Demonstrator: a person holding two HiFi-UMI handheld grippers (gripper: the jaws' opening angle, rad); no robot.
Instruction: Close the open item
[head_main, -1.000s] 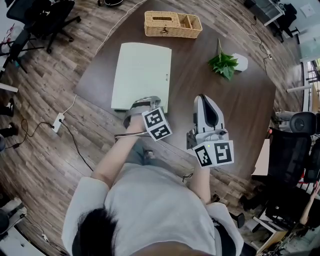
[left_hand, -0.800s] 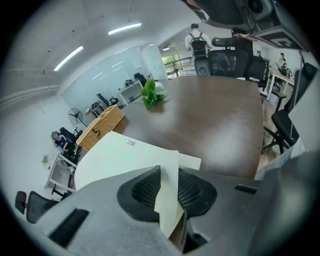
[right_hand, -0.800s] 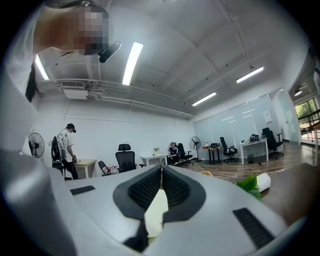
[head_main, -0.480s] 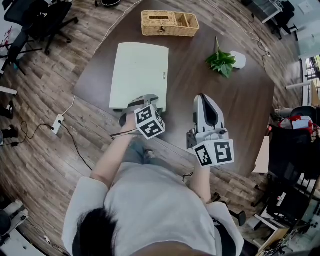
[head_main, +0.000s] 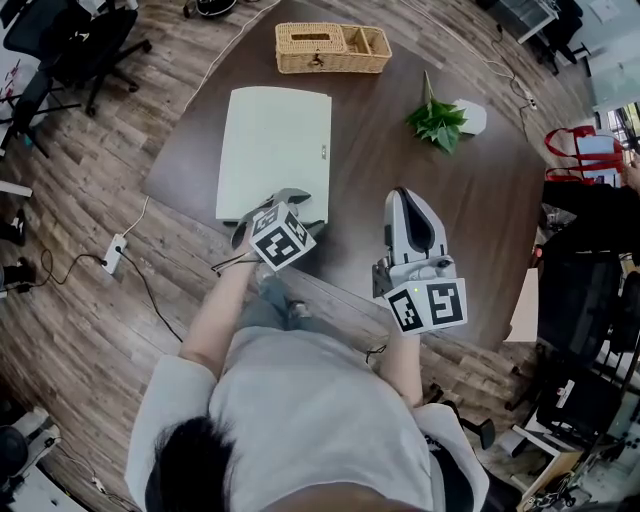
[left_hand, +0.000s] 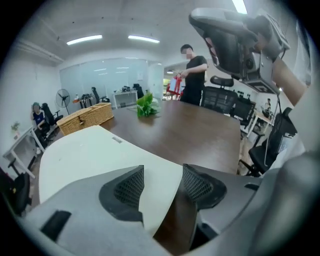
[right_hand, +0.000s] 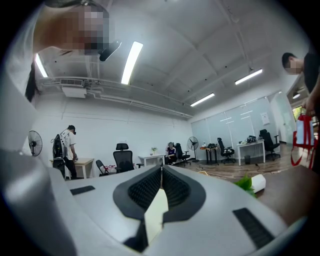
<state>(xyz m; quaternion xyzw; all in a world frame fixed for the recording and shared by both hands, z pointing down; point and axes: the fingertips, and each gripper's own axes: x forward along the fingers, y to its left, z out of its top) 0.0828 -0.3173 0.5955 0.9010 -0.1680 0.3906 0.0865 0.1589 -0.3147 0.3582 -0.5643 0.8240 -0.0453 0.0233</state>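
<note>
- Dark brown table (head_main: 400, 180) in an open-plan office, wood-look floor around it, desks and chairs beyond; a wicker basket (head_main: 333, 48) sits at the far edge and a small plant (head_main: 437, 120) off to the right
- Task thing, as I read it, is the pale laptop (head_main: 275, 145), lying on the left half of the table with its near edge toward me
- Progress, by my judgement: the closing looks done. From the head view it is one flat slab with no raised lid, and the left gripper view shows no gap along the corner nearest me
- What is left seems to be only clearing the tools away from it
- Left gripper (head_main: 283, 198) sits at the laptop's near right corner; its jaws are opening, and in its own view that corner lies between the pads (left_hand: 200, 186) without either one pressing on it, so it has let go
- Right gripper (head_main: 408, 200) stands well apart from the laptop on bare table to the right, nose angled up at the room; its jaws are clenched together at the tips, gripping nothing I can name, though a pale sliver shows lower in the slot and I cannot tell what it is
- Look of the laptop: pale off-white, smooth matte top, rounded corners, a small dark mark near its right edge, thin and lying flat on the wood
</note>
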